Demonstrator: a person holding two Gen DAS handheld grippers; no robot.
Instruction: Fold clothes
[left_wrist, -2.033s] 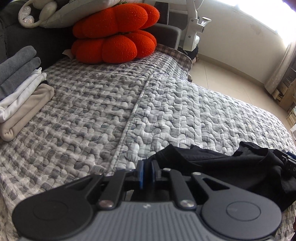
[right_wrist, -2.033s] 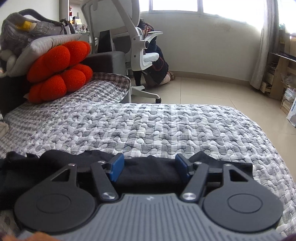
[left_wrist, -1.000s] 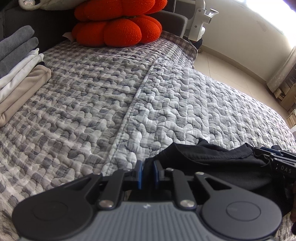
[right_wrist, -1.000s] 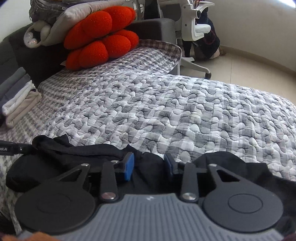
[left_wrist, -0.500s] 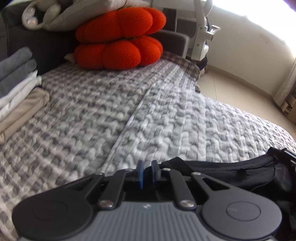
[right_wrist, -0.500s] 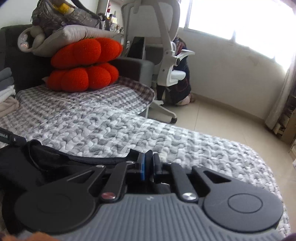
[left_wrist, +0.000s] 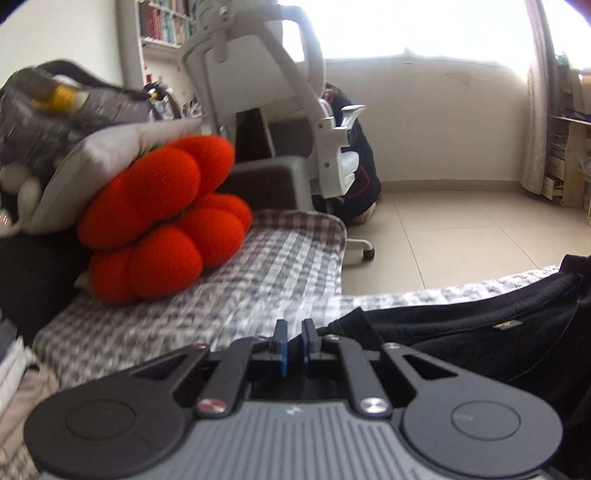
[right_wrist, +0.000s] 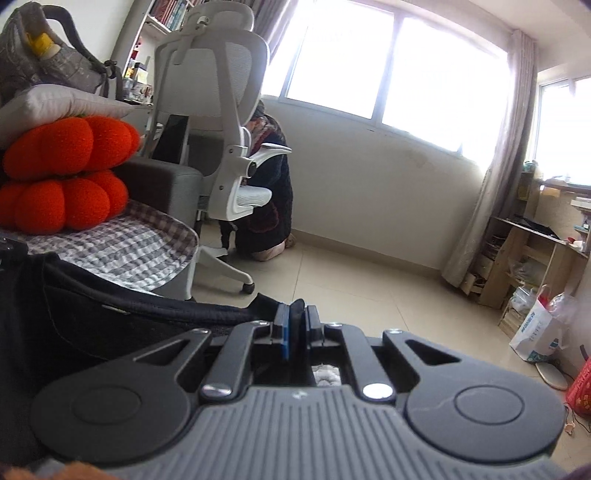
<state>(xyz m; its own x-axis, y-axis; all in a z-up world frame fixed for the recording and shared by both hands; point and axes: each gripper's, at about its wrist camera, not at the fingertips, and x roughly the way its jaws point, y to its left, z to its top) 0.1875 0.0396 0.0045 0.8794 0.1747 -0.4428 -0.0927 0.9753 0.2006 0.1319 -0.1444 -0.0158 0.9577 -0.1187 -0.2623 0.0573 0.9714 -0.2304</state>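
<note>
Above the bed (left_wrist: 280, 273), you have the black garment (left_wrist: 480, 328) strung between both grippers, so the step in hand looks like lifting it to open it out before laying it flat. The left gripper (left_wrist: 293, 341) has its jaws pressed nearly together on a corner of cloth; the right gripper (right_wrist: 297, 326) pinches a fold of the same cloth between its blue pads (right_wrist: 284, 332). To do this well, keep both hands level and draw them apart until the top edge runs straight, without tugging hard enough to slip the fabric from either pinch. Let the body of it hang free and settle, then lower it onto the quilted cover with the edge square to you, well short of the red cushions (left_wrist: 159, 218).

The garment is dark, soft and limp, with a ribbed collar band (right_wrist: 177, 308) and a small label (left_wrist: 504, 325) inside the neck. It sags between your hands and looks bunched rather than spread; how much of it trails below cannot be seen.
</note>
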